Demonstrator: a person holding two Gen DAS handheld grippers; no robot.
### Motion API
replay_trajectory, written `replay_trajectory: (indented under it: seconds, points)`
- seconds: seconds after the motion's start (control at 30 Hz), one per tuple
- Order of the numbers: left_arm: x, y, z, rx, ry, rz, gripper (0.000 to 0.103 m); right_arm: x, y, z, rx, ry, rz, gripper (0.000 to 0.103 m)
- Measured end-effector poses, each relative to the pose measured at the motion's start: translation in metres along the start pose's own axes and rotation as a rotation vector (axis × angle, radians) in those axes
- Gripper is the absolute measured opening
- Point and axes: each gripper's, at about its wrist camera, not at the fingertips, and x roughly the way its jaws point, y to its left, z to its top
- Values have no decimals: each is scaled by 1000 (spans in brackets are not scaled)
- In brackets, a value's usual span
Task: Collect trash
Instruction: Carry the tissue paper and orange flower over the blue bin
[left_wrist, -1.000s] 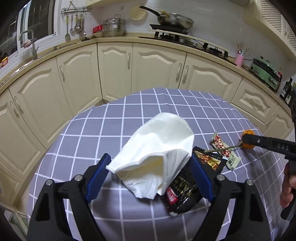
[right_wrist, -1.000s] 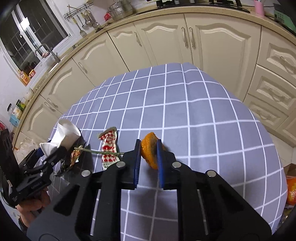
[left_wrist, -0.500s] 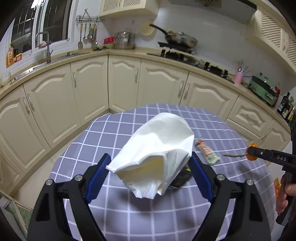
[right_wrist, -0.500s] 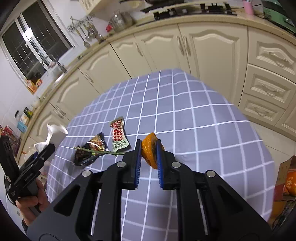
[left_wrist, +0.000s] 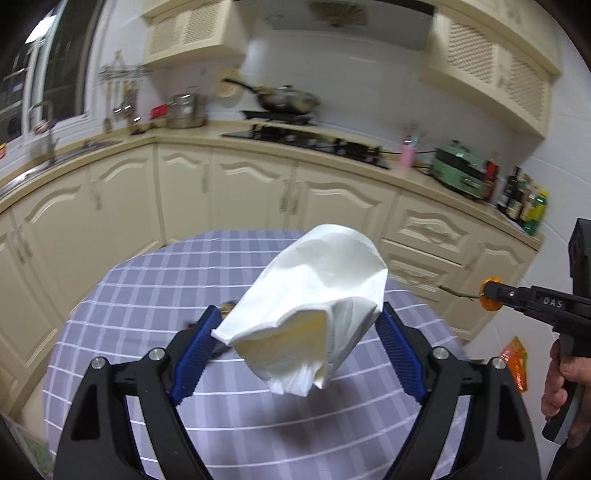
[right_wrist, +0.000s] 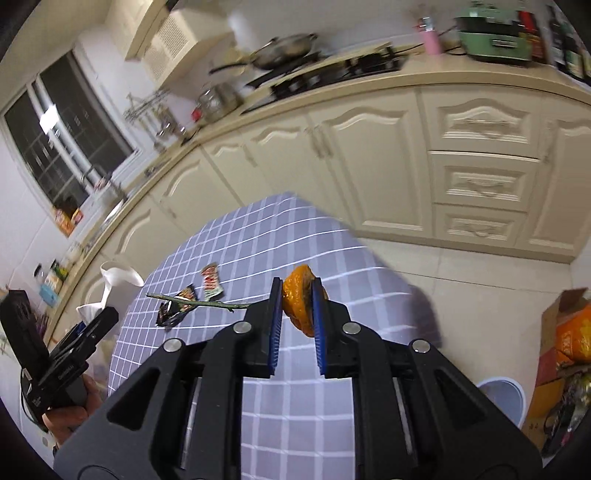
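Left gripper (left_wrist: 297, 334) held above the near part of the round table (left_wrist: 147, 280), which carried a purple checked cloth. Its blue pads were set wide and clamped a crumpled white tissue (left_wrist: 310, 306) between them; the tissue bulged up and forward past the fingertips, clear of the cloth. In the right wrist view the same gripper (right_wrist: 94, 321) appeared at far left beyond the table's left edge, tissue (right_wrist: 114, 280) on top.

On the cloth, left of centre: a dark snack wrapper (right_wrist: 173, 308), then a red-and-white wrapper (right_wrist: 211, 282) just beside it to the right. A thin twig (right_wrist: 195, 302) crossed over the dark wrapper toward the right gripper; could not tell whether its end was held.

Right gripper (right_wrist: 297, 308) hung over the table's right edge, jaws nearly together, pinching an orange peel (right_wrist: 297, 299) that stuck out above and below the pads. Left wrist view showed it (left_wrist: 489, 295) at right, off the table.

Far right on the floor: a pale blue bin (right_wrist: 506, 397), beside a cardboard box (right_wrist: 565, 306).
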Motion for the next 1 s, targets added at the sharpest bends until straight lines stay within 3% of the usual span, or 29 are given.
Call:
replay_trajectory:
  seconds: [0.23, 0.47, 0.77, 1.0]
  points:
    - [-1, -88, -4, 100, 2, -132, 82, -72, -77, -19, 136, -88, -119, 16]
    - [14, -187, -31, 241, 75, -292, 82, -124, -171, -60, 328, -120, -270, 16]
    - [50, -284, -82, 383, 229, -444, 82, -146, -256, -113, 524, -89, -379, 16]
    - [93, -336, -134, 449, 404, -490, 82, -132, -290, -143, 621, -37, -395, 16]
